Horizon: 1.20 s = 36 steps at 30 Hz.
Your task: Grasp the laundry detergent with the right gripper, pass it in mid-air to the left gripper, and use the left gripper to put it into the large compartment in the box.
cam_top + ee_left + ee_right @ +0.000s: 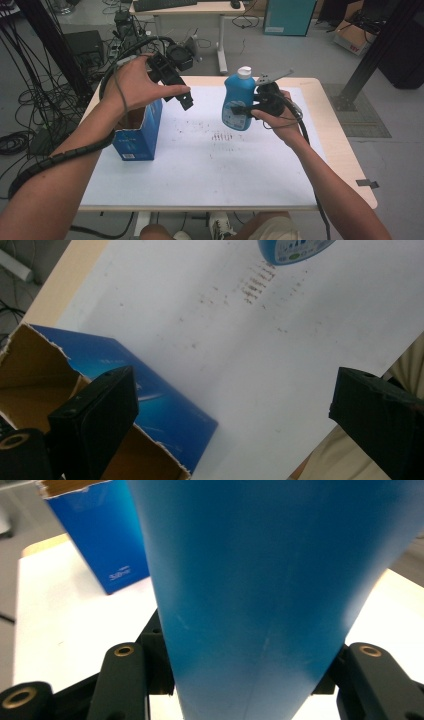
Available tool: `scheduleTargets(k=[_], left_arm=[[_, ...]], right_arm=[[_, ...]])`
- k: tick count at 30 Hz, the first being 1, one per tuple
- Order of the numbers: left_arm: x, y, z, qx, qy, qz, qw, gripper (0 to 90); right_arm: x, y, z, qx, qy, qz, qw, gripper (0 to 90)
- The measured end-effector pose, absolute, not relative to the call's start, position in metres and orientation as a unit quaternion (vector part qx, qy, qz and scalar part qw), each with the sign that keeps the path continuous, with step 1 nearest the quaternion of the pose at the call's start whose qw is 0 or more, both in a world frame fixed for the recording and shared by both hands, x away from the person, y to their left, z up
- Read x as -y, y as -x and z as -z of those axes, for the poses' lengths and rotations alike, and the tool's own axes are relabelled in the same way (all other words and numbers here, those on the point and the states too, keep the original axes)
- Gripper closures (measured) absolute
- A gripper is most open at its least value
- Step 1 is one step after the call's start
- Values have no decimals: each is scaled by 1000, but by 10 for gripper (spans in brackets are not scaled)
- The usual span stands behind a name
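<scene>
Right gripper [250,108] was clamped on the blue bottle [238,98] I'd lifted off the table [210,165], left gripper [176,90] hung wide open above the box [139,135].

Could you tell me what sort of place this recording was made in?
Probably a lab or workshop: loose cables across the grey floor, a desk with a keyboard behind the table, and cardboard boxes by a dark metal frame.

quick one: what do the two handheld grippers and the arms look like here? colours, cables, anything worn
Both grippers are black plastic. The left gripper has blocky square jaws and a ribbed black cable along the forearm. The right gripper carries a grey three-cornered plate, brass-coloured rivets at its jaw pivots and a smooth black cable. Forearms are bare, without sleeves or gloves.
</scene>
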<state>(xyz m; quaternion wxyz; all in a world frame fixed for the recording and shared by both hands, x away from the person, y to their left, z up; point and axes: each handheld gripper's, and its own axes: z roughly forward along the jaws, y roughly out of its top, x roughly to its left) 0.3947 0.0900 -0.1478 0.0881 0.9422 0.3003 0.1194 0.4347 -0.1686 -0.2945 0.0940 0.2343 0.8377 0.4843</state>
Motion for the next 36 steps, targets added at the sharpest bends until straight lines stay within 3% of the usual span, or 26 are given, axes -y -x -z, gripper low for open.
scheduleTargets(k=[20,36], left_arm=[[-71,-400,138,-169,-977,-97,83,58],[-76,-388,149,-136,-986,-73,60,51]], right_arm=[[113,-429,304,-865,-117,-486,37,445],[64,-415,307,-865,-47,-499,0,445]])
